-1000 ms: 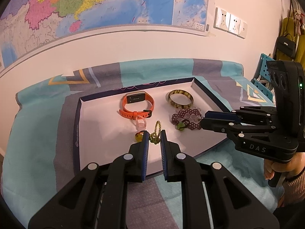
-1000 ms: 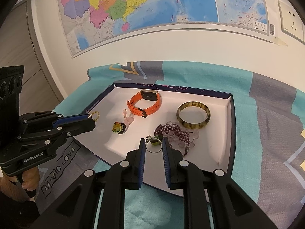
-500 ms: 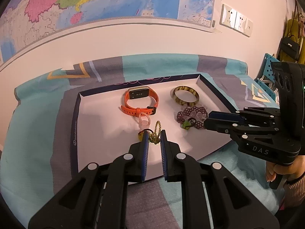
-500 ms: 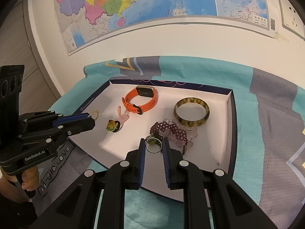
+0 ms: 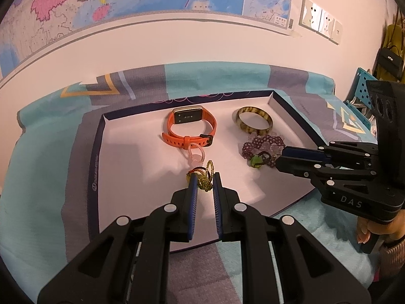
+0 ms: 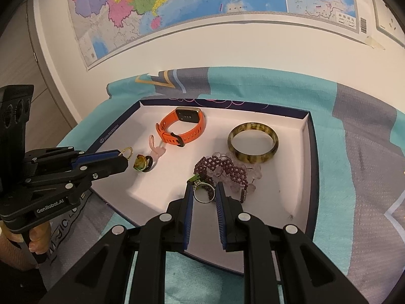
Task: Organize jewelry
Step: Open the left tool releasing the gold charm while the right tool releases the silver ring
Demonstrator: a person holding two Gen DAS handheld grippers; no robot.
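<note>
A white tray [image 5: 97, 157] with a dark blue rim lies on a teal and grey cloth. My left gripper [image 5: 203, 177] is shut on a small gold chain loop [image 5: 207, 181] above the tray's front; the right wrist view shows the gold loop [image 6: 127, 152] at its tips. My right gripper [image 6: 203, 190] is shut on a silver ring with a green stone [image 6: 201, 193], over a purple bead bracelet [image 6: 222, 168]. In the tray lie an orange watch [image 5: 189, 126], a mottled brown bangle [image 5: 254, 122], a pink loop charm [image 5: 196, 153] and a yellow-stone ring [image 6: 141, 164].
A wall with a large map [image 6: 189, 7] stands right behind the cloth. Wall sockets [image 5: 319, 24] and hanging bags [image 5: 389, 55] are at the far right. A hand [image 6: 38, 238] grips the left tool's handle beside the tray's left corner.
</note>
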